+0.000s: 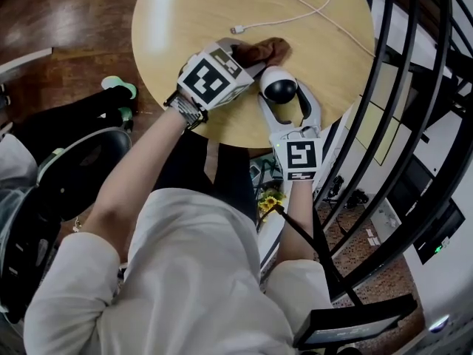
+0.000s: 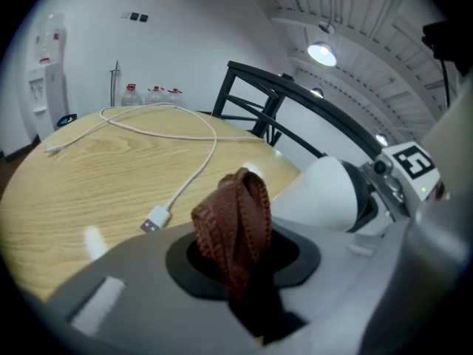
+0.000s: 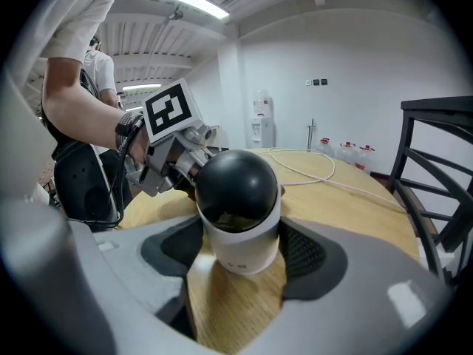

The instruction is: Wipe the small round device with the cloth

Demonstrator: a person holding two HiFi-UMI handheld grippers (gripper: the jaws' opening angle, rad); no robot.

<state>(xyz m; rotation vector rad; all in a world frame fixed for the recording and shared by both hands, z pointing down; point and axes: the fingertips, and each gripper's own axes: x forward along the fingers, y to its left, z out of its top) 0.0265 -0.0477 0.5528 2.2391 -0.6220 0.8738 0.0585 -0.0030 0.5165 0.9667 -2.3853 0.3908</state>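
From the head view the marker cube covers most of the left tongs [image 2: 240,261], and only their own view shows them clamped on one brown cloth [image 2: 233,220], whose lower end disappears between the dark pads while a folded loop stands up out of them. The right tongs [image 3: 244,251] stand wide, with a pad against each side of the one small round device [image 1: 280,87], a white body under a black dome, upright on the bench [image 1: 192,13]. The device sits just to the right of the left tongs. Whether the cloth touches it I cannot tell, since from the right tongs the dome hides the cloth almost completely. One white cable [image 2: 199,165] loops across the bench beyond both tongs, its plug lying just ahead and left of the left tongs, and its far end runs off the bench edge. Far beyond the left tongs, three bottles [image 2: 151,93] stand by the wall, too small to show what they hold.
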